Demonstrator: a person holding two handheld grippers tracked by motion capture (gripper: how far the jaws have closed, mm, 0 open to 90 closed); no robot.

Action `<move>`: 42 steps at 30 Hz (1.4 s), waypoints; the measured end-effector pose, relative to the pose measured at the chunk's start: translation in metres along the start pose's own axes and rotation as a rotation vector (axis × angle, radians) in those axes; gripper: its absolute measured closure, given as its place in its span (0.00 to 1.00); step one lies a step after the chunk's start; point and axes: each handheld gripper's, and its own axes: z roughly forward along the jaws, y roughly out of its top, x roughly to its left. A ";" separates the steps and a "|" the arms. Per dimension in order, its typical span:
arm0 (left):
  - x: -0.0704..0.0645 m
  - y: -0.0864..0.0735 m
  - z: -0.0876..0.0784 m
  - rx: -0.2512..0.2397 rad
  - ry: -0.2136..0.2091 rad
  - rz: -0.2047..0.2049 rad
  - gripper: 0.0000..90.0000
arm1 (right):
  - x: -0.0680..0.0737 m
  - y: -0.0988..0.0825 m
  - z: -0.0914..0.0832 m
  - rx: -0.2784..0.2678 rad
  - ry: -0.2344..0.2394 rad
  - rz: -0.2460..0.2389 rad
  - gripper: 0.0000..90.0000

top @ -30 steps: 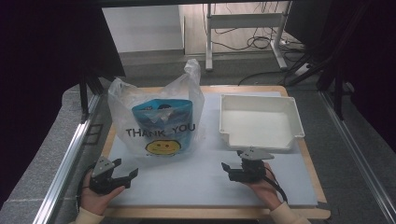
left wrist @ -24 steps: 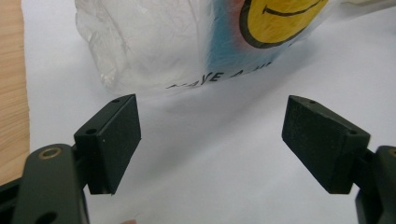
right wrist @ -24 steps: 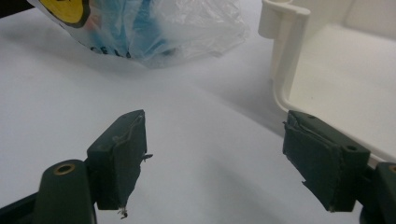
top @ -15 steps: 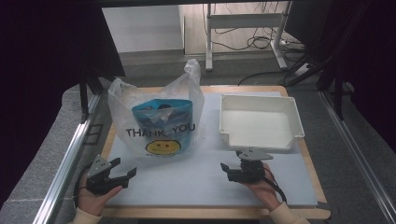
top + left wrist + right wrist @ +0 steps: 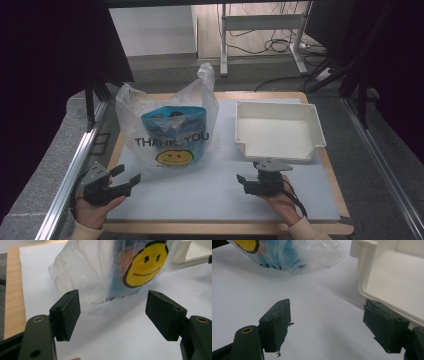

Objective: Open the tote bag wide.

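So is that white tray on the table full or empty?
Empty. The high view shows the white tray's bare floor with nothing lying in it.

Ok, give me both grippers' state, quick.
Left gripper: open, jaws just been closing a little, nothing between them, short of the bag.
Right gripper: open, empty, beside the tray.

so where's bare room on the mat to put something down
The white mat is bare between the left gripper and right gripper, in front of the plastic bag. The white tray is empty too. The narrow strip between the plastic bag and white tray is tight.
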 end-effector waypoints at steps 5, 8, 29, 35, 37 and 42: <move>0.001 0.008 -0.003 -0.007 0.010 0.004 0.34 | 0.000 0.001 0.001 0.004 -0.003 0.009 0.25; 0.002 0.013 -0.004 -0.015 0.019 0.000 0.37 | -0.001 0.001 0.002 0.005 -0.003 0.011 0.25; 0.016 0.038 -0.024 -0.057 0.008 -0.015 0.37 | 0.003 0.003 0.004 0.025 0.003 0.004 0.25; 0.017 0.055 -0.029 -0.083 0.017 -0.005 0.38 | 0.003 0.002 0.004 0.029 0.000 0.007 0.25; 0.019 0.062 -0.031 -0.088 0.026 0.007 0.38 | 0.003 0.003 0.005 0.029 0.001 0.005 0.24; 0.024 0.077 -0.032 -0.096 0.030 0.004 0.38 | 0.004 0.002 0.006 0.036 0.002 0.006 0.24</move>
